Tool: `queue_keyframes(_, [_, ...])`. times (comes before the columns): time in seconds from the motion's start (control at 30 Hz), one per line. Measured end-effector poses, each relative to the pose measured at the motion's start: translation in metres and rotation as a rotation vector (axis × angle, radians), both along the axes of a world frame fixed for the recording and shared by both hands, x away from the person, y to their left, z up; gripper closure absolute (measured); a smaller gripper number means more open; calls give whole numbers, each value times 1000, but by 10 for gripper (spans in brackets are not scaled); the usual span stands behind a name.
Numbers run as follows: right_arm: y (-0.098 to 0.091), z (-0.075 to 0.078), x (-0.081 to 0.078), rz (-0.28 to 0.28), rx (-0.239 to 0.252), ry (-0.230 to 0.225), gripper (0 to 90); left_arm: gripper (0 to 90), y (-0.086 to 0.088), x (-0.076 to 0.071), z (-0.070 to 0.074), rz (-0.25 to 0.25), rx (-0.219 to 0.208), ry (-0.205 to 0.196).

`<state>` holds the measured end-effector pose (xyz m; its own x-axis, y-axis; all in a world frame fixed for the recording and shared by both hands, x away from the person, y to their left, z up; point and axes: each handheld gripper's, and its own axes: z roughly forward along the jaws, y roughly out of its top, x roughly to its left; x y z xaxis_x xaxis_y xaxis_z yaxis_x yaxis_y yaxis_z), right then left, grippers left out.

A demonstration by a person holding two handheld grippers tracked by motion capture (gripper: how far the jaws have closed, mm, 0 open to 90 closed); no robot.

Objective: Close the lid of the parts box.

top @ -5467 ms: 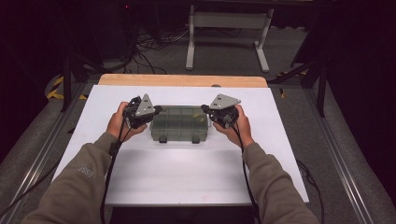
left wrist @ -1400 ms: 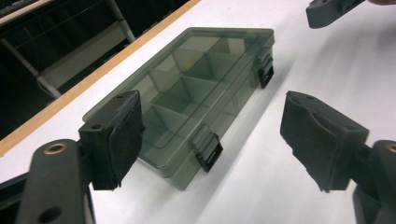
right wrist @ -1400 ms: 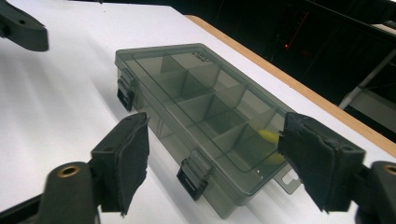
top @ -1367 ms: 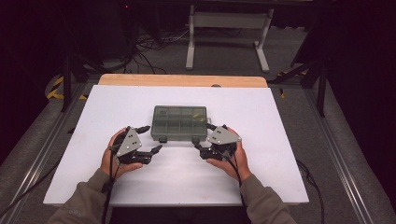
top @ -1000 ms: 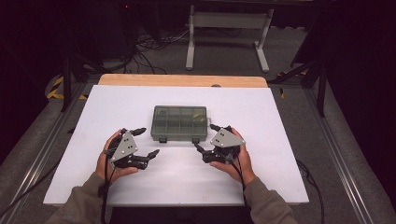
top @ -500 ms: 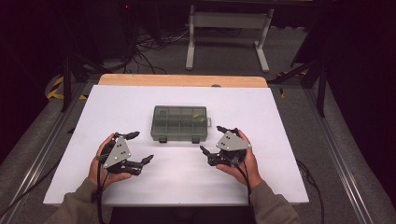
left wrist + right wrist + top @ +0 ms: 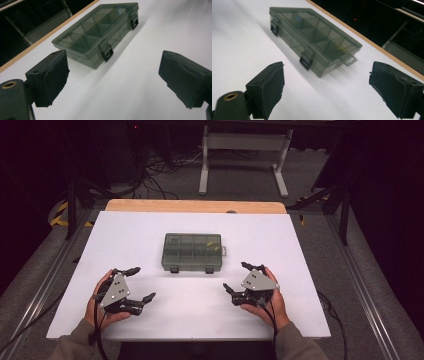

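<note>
**Both grippers back from the closed organizer box**

The grey compartment box (image 7: pixel 192 252) lies closed at the middle of the white table (image 7: pixel 300 240), both latches down. The risk I see: approaching again, a jaw can catch a latch or push the light box across the smooth table. The left gripper (image 7: pixel 136 283) has just been opening its jaws; they stand wide and empty. The right gripper (image 7: pixel 237 276) is also wide apart, touching nothing.

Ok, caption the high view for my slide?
Closed organizer box on white table, open left gripper and right gripper apart from it.
</note>
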<state>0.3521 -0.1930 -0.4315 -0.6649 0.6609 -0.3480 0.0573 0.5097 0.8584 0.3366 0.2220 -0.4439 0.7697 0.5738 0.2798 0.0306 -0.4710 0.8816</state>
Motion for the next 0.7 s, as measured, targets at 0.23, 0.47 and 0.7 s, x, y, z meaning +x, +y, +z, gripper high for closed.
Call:
queue_keyframes(0.23, [-11, -14, -10, -44, -3, 18, 108, 92, 10, -8, -12, 25, -38, 28])
queue_keyframes(0.47, [-15, -24, -14, -41, 8, 29, 94, 91, 18, -15, -20, 48, -60, 56])
queue_keyframes(0.7, [-9, -19, -23, -32, 10, -4, 93, 91, 14, -16, -21, 28, -41, 50])
